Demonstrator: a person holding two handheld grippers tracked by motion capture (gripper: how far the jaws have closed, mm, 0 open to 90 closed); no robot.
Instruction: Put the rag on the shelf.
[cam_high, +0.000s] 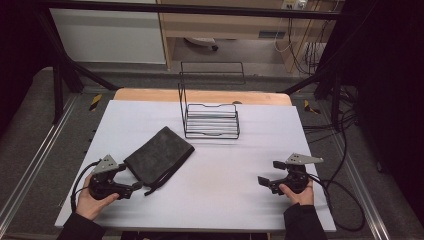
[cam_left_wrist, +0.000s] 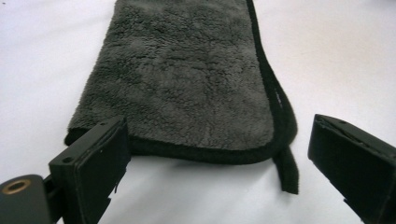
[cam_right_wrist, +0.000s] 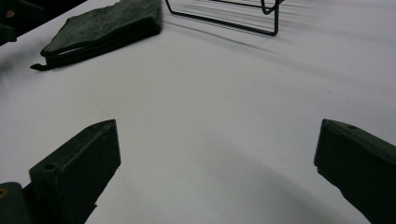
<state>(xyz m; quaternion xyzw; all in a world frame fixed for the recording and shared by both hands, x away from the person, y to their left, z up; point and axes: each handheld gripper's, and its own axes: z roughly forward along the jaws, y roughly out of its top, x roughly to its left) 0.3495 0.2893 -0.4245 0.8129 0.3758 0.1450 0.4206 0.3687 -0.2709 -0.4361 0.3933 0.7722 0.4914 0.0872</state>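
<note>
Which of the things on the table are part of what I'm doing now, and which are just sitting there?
In the job:
- folded dark towel, lying flat just ahead of the left gripper
- left gripper, fingers open, near the towel's hem and loop
- right gripper, open over bare table

Just sitting there:
- wire rack, at the far side of the white table

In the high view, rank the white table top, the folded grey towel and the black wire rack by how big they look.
1. White table top, by far the largest.
2. Folded grey towel.
3. Black wire rack, which looks close to the towel in size; it sits farther from the camera, so that order is unsure.
</note>
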